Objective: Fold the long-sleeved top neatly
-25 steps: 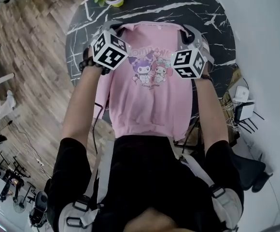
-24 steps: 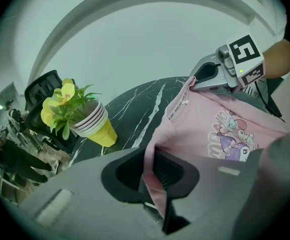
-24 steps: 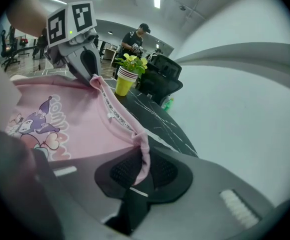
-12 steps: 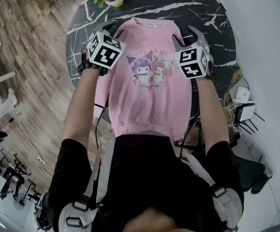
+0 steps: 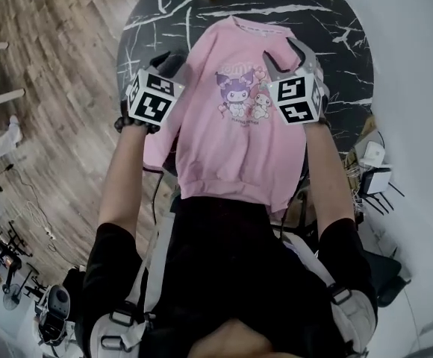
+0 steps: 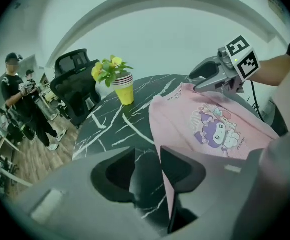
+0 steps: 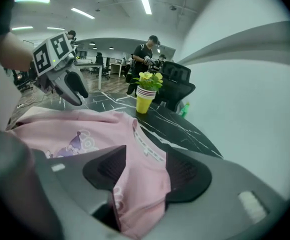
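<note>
Long-sleeved top (image 5: 239, 148) — print up on the desk (image 5: 336, 21), centre frame. My left tongs (image 6: 147, 150) and right tongs (image 7: 146, 150), just opened, grip nothing; cloth lies between the right pair only and may snag on withdrawal, rumpling the shoulder.

We count: 1 pink top (image 5: 231, 140) | 2 cartoon figures (image 5: 245, 94) printed on it | left tongs (image 5: 170, 61) + right tongs (image 5: 285, 56) = 2, jaws just opened, cloth between the right pair | 1 worktop (image 5: 336, 21) | 1 flower cup (image 6: 124, 90) | 1 office chair (image 6: 75, 76)

- Pink long-sleeved top (image 5: 228, 151): lettering above and below the cartoon print (image 5: 243, 95), too small to read.
- Left marker cube (image 5: 151, 100), right marker cube (image 5: 297, 100): black-and-white coded squares, no legible characters.
</note>
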### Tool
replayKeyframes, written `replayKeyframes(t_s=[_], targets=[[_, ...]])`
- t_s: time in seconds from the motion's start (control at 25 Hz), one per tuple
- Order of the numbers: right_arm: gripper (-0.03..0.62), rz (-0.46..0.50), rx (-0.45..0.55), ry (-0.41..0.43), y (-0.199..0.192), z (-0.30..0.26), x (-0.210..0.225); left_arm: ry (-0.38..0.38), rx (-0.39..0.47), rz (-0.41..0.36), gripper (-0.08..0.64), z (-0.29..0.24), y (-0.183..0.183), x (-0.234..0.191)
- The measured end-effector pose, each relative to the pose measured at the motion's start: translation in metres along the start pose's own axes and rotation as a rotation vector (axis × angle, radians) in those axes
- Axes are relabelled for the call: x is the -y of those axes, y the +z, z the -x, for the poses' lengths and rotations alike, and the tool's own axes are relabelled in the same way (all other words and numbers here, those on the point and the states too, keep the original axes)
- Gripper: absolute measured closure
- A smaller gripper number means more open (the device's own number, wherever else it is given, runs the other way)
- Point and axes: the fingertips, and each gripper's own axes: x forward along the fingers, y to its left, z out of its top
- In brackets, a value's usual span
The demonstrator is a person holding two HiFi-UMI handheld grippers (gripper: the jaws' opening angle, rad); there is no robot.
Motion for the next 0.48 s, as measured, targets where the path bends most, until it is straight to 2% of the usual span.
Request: replayKeyframes(t_s=[0.24, 0.48], targets=[[0.356, 0.042, 0.002, 0.074, 0.022, -0.001, -0.063, -0.012, -0.01, 0.118, 0.393, 0.043, -0.07, 0.003], [0.365, 0.069, -0.015, 0.117, 0.044, -0.008, -0.122, -0.042, -0.012, 0.138, 0.393, 0.071, -0.118, 0.006]])
